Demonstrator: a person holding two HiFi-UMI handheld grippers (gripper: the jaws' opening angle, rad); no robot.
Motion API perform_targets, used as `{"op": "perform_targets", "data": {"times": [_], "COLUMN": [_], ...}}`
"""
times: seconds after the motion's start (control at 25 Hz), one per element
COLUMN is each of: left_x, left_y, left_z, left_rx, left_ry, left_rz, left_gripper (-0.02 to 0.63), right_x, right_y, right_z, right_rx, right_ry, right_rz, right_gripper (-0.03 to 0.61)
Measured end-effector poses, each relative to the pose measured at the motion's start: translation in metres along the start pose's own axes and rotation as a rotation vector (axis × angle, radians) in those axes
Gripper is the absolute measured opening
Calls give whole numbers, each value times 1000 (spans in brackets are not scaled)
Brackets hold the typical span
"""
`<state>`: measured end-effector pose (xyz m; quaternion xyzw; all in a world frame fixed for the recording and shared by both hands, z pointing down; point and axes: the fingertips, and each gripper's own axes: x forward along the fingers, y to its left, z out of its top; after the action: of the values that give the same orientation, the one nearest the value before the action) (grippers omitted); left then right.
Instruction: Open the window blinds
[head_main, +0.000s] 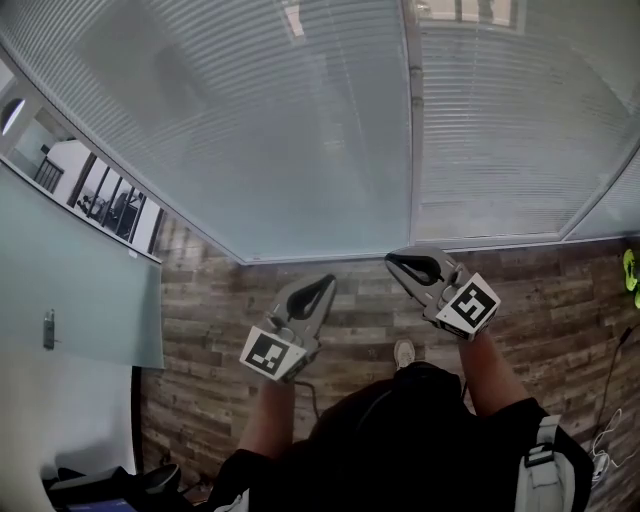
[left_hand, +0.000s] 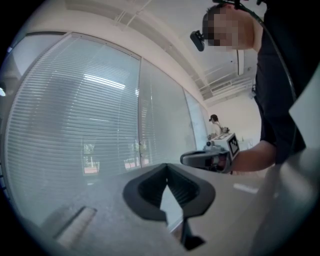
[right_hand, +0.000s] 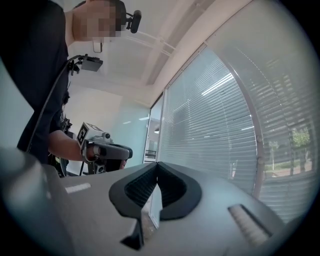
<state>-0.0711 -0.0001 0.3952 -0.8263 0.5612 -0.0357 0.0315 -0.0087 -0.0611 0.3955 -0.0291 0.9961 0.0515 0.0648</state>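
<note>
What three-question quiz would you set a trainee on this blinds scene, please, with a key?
1. True or false: the left gripper is clamped on a cord.
2. Multiple choice: the right gripper has its jaws A) wide apart; B) together, with nothing between them; C) closed on a slat.
3. Fill in: neither gripper touches the ___ hanging ahead.
Key: 1 false, its jaws meet on nothing. 2 B. 3 blinds.
</note>
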Motion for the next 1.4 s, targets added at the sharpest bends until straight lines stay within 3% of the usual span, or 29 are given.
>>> {"op": "perform_targets", "data": {"times": [0.24,0.72,1.4], "left_x": [25,76,138], "left_y": [13,30,39], "left_z": [-4,6,3], "left_rx": [15,28,33], "left_ry": [39,2,-5], "left_rz": [-3,25,-24], "left_gripper": [5,5,5], "right_x": [-3,-10,-18], "right_y": [-27,-74,-132], "right_z": [-6,-15,-15], "right_rx": [8,-14,-25], "right_ry": [6,37,44], "right_rz": [-17,6,-29], "right_gripper": [6,6,6]}}
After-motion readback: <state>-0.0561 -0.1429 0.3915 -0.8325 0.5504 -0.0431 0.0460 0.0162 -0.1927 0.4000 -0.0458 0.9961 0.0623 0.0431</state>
